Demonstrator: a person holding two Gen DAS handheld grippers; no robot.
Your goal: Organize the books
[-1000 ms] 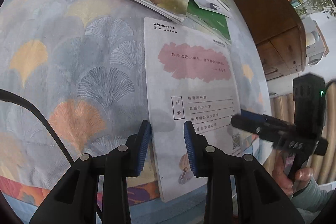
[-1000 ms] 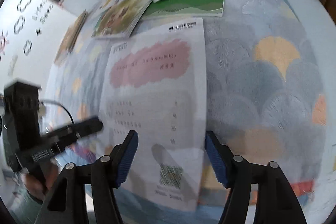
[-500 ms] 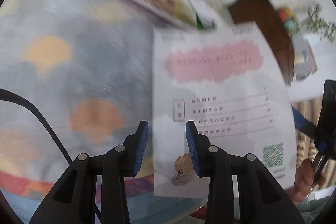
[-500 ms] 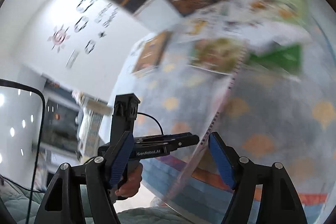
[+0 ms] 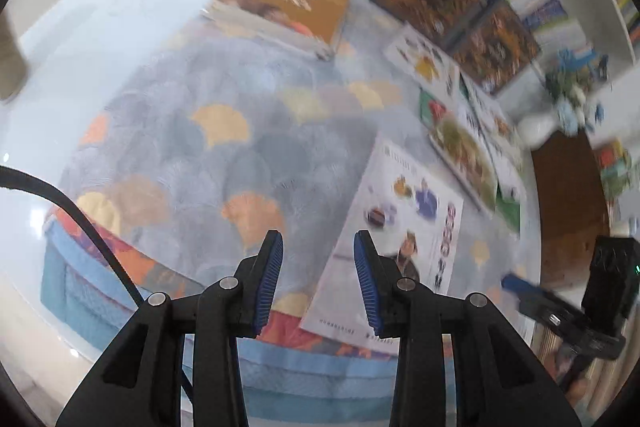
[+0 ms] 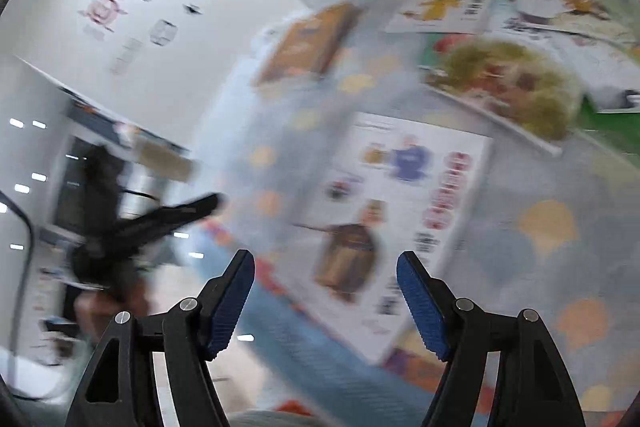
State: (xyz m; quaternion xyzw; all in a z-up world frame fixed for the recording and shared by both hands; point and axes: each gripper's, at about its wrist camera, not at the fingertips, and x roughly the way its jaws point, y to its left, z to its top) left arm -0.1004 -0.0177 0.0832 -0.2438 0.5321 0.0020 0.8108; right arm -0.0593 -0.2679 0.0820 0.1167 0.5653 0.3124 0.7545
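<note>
Right now my left gripper (image 5: 316, 279) is partly open and holds nothing, and my right gripper (image 6: 326, 301) is wide open and holds nothing too. The white picture book (image 5: 400, 243) lies flat, cover up, on the leaf-pattern cloth (image 5: 224, 163), near the front edge of the table. I think its near corner sticks out a little past that edge, so a bump from a finger could knock it to the floor. Both views are blurry, so I could also miss the thin edge when I reach. The book's long side runs away from me, toward the messy pile of books (image 5: 468, 155), and it leans a bit to the right. The orange book (image 5: 288, 3) lies far off.
</note>
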